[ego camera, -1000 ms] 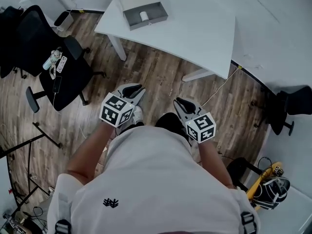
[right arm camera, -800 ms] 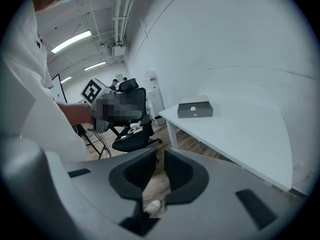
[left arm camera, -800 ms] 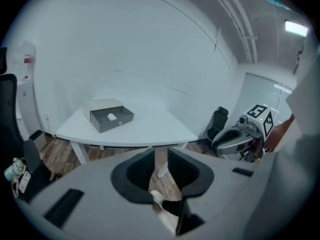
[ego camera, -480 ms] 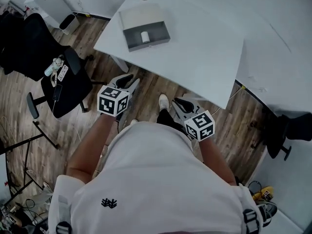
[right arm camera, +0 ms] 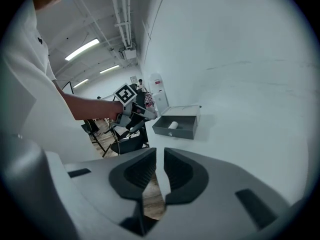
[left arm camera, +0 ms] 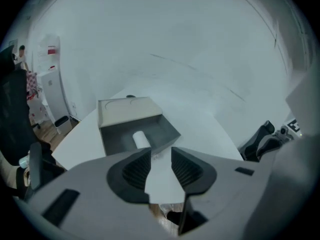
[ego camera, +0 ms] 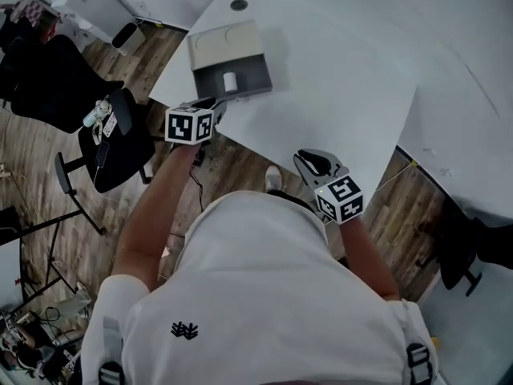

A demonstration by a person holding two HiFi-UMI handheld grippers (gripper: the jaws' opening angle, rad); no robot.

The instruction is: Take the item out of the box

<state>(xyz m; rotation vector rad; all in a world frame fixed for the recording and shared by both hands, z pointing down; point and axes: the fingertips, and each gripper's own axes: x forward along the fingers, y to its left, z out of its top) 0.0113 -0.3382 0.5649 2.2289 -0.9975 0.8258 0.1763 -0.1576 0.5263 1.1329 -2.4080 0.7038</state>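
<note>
A grey box (ego camera: 248,74) lies open near the corner of the white table (ego camera: 337,79), its pale lid (ego camera: 210,45) folded back. Inside lies a white roll (ego camera: 230,81). My left gripper (ego camera: 210,103) hovers at the table edge just short of the box. In the left gripper view the box (left arm camera: 125,111) and the roll (left arm camera: 140,139) are straight ahead of the left gripper (left arm camera: 161,165); its jaws are opening and hold nothing. My right gripper (ego camera: 314,163) hangs by the table's near edge, far from the box (right arm camera: 182,126). The right gripper (right arm camera: 160,174) shows a narrow empty gap.
A black office chair (ego camera: 104,127) with small items on its seat stands left of the table over the wooden floor. A waste bin (ego camera: 128,34) sits behind it. Another dark chair (ego camera: 473,247) is at the right. A round port (ego camera: 239,5) is set in the table behind the box.
The person has stepped up to the table. The left gripper has moved forward to the table edge by the box and its jaws have spread. The right gripper followed toward the table.
</note>
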